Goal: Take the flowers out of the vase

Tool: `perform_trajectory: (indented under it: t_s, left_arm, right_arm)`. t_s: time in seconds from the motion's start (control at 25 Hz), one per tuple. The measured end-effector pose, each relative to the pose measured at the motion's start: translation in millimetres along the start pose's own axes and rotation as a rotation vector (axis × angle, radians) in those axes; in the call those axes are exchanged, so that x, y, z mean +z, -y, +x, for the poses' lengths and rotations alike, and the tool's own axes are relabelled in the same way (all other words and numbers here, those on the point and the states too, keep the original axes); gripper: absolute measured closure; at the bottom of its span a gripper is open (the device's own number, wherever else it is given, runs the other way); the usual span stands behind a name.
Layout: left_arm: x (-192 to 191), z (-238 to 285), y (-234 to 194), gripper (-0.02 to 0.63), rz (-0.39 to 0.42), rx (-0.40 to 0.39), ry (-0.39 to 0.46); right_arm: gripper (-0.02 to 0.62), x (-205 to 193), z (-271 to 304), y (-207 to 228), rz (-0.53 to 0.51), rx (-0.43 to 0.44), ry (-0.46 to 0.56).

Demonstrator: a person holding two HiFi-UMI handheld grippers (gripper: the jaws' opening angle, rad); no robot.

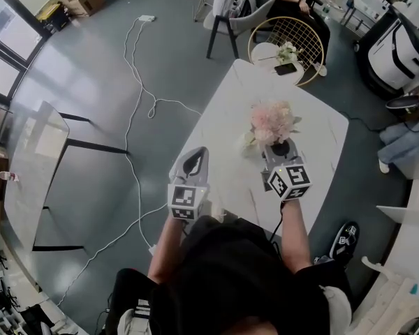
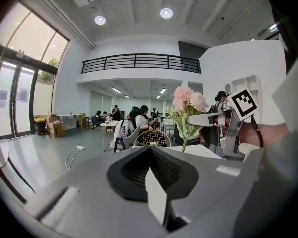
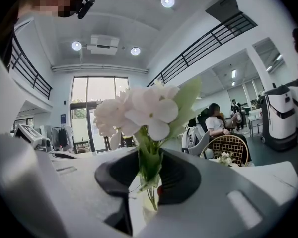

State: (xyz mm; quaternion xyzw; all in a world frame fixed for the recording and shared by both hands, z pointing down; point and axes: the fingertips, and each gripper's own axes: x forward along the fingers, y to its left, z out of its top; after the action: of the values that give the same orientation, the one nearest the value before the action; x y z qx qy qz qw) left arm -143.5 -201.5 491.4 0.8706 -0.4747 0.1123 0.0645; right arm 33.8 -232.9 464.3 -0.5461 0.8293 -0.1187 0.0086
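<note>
A bunch of pale pink flowers with green leaves stands over the white table, and my right gripper is shut on its stems just below the blooms. In the right gripper view the stems run down between the black pads. The left gripper view shows the bunch held up clear of the table, bare stem hanging under the right gripper. My left gripper hovers to the left, tips together, holding nothing. I cannot make out the vase in any view.
Beyond the table's far end stand a small round table with a phone, a wire chair and seated people. A white cable trails over the grey floor. Another table is at the left, a white machine at the right.
</note>
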Motion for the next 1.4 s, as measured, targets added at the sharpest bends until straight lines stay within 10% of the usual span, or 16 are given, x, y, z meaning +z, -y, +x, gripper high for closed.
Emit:
perform_trajectory:
  t_s: [1.4]
  left_arm:
    - [27, -6, 29, 0.600, 0.060, -0.139, 0.071]
  right_arm:
    - [0.488, 71, -62, 0, -0.034, -0.137, 0.183]
